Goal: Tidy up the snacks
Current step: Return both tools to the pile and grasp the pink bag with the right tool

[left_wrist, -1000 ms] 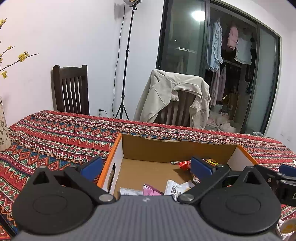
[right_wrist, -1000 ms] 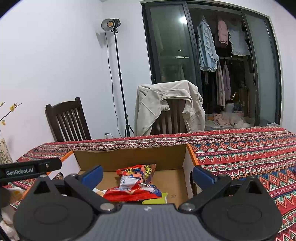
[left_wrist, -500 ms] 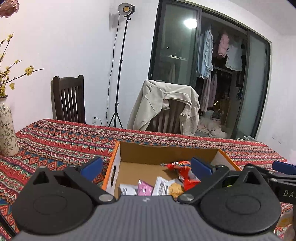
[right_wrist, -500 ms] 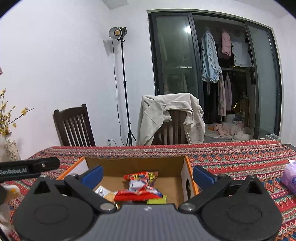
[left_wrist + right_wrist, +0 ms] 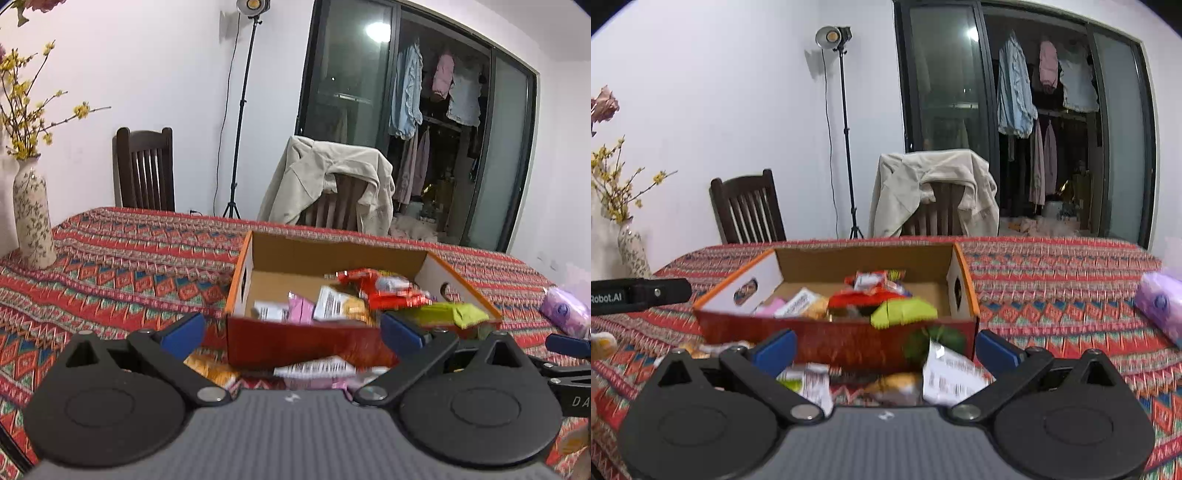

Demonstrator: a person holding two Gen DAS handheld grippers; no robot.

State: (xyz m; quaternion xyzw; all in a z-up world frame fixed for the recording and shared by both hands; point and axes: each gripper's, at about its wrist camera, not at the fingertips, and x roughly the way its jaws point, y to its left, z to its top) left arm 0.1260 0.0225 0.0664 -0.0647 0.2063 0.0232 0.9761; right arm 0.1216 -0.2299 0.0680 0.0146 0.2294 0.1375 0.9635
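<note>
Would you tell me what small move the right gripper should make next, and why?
Probably lower the open, empty right gripper onto the white packet lying on the tablecloth in front of the cardboard box; loose snacks remain outside it.

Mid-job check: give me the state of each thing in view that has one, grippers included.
Left gripper: open, empty.
Right gripper: open, empty.
Orange-rimmed cardboard box: lidless, partly filled with snack packets.
Red snack bag: lying in the box, on top.
Yellow-green packet: resting against the box's near wall.
Loose packets: on the patterned tablecloth, outside the box.
</note>
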